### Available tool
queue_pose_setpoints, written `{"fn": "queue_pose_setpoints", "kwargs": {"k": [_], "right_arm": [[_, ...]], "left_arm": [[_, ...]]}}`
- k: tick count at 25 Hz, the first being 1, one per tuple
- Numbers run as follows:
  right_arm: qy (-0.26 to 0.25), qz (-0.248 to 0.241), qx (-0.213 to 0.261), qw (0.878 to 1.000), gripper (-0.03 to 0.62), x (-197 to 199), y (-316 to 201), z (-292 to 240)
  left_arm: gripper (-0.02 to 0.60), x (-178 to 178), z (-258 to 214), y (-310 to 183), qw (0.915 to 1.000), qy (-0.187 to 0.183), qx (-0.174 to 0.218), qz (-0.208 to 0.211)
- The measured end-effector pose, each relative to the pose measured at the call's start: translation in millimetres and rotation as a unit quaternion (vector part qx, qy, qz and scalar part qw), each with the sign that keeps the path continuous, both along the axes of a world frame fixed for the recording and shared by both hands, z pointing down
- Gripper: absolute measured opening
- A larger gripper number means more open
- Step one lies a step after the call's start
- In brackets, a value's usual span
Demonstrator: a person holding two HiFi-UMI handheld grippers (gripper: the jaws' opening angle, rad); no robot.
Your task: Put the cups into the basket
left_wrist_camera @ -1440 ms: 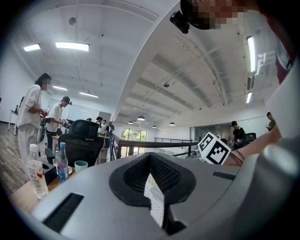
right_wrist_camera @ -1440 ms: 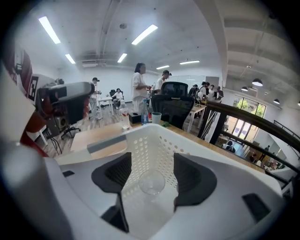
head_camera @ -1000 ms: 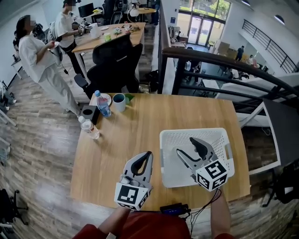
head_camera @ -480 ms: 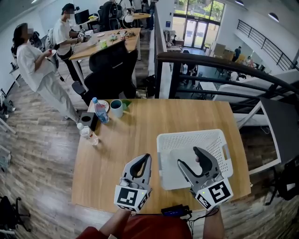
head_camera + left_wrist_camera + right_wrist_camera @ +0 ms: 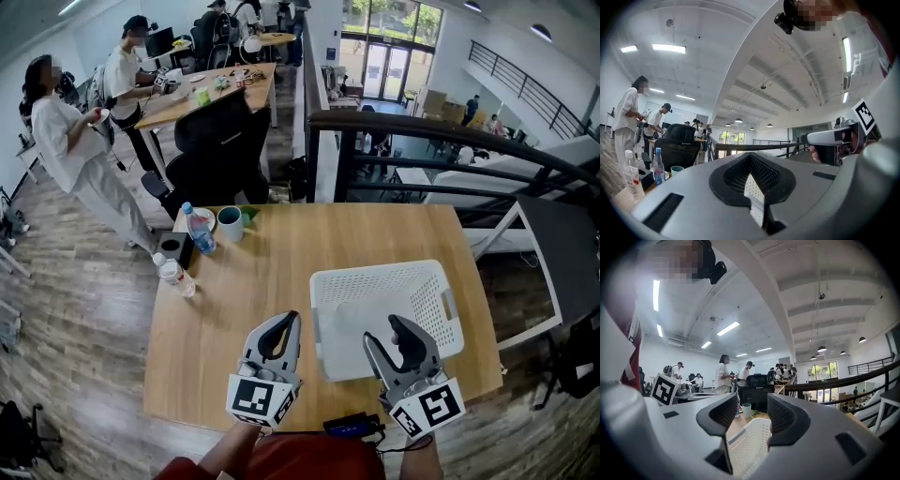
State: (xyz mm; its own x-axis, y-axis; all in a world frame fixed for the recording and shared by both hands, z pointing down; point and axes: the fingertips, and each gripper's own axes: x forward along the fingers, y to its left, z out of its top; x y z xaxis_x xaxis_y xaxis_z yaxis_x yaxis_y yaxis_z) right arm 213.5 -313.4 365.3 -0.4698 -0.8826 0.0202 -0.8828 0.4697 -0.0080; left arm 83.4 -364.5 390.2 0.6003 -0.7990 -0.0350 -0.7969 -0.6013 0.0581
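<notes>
Our right tool (image 5: 385,335), empty, jaws just narrowing yet apart, hangs over the white perforated plastic basket (image 5: 375,274); left tool (image 5: 289,321) closed. We should reopen wide for the teal cup (image 5: 229,223).

The basket (image 5: 379,273) sat on the near right part of the tabletop (image 5: 272,272). The cup (image 5: 228,223) stood at the far left corner, just right of a bottle (image 5: 198,231). A second bottle (image 5: 176,276) stood nearer, by the left edge.

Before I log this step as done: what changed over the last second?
The right gripper drew back from over the basket towards the person; its jaws have just been closing, nothing between them. The left gripper, basket and cup stayed put.
</notes>
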Motion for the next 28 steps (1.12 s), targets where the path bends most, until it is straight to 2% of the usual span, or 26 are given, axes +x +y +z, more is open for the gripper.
{"fn": "queue_pose_setpoints", "kwargs": {"k": [16,23,28], "right_arm": [[0.002,0.018,-0.011,1.000,0.133,6.1,16.0,15.1],[-0.004,0.041,-0.008,0.999,0.051,15.9,17.6,17.8],[-0.004,0.049,-0.007,0.999,0.035,18.2,18.0,20.9]], "left_arm": [[0.006,7.8,8.5,12.6,0.9999,-0.005,-0.008,0.012],[0.006,10.2,7.5,16.1,0.9999,-0.005,-0.009,0.010],[0.006,9.2,8.9,18.3,0.9999,-0.007,-0.011,0.008]]}}
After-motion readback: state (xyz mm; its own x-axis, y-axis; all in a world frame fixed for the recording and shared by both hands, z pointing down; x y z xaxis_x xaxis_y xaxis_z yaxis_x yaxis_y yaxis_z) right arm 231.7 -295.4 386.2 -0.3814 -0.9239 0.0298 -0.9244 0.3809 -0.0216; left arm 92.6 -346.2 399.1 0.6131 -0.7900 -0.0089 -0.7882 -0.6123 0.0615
